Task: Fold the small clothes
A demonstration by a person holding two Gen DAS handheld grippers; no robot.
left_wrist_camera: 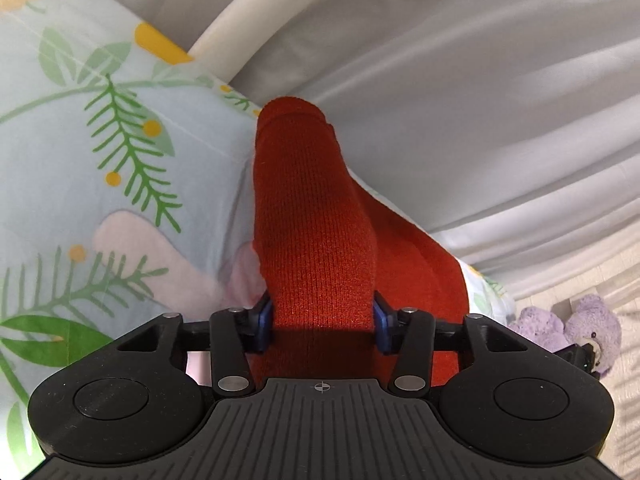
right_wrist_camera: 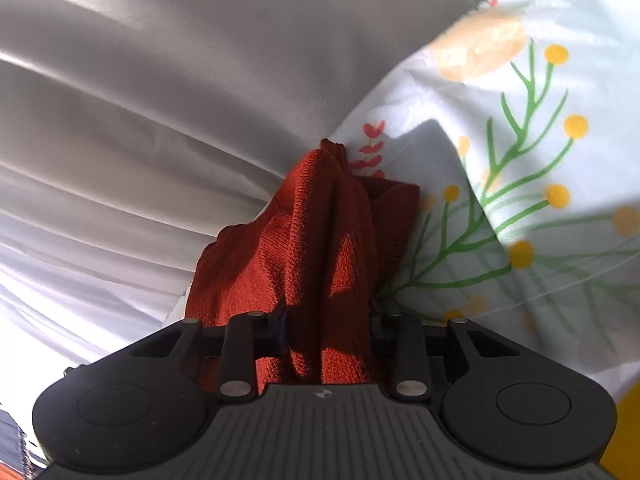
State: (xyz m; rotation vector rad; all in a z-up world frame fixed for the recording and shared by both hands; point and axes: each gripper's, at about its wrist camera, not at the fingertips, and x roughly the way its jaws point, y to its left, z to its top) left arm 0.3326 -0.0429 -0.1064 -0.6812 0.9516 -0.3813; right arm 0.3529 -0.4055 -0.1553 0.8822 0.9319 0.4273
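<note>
While both jaws clamp the red sock [left_wrist_camera: 316,232], I hold it over the bedsheet [left_wrist_camera: 72,152];
risk: left gripper [left_wrist_camera: 322,316] pinches one layer, right gripper [right_wrist_camera: 330,328] holds a bunch; fold may skew or slip.

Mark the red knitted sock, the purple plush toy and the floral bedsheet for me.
Red knitted sock [left_wrist_camera: 316,216], left wrist view, middle of its ribbed length.
Purple plush toy [left_wrist_camera: 576,326], left wrist view, its body.
Floral bedsheet [right_wrist_camera: 532,168], right wrist view, on a green printed branch.

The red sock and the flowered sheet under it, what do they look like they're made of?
The red ribbed sock looks like a soft matte knit, going by its fine vertical ribs. The pale flowered sheet looks like thin, smooth woven fabric, possibly cotton, with printed leaves and sharp creases.
</note>
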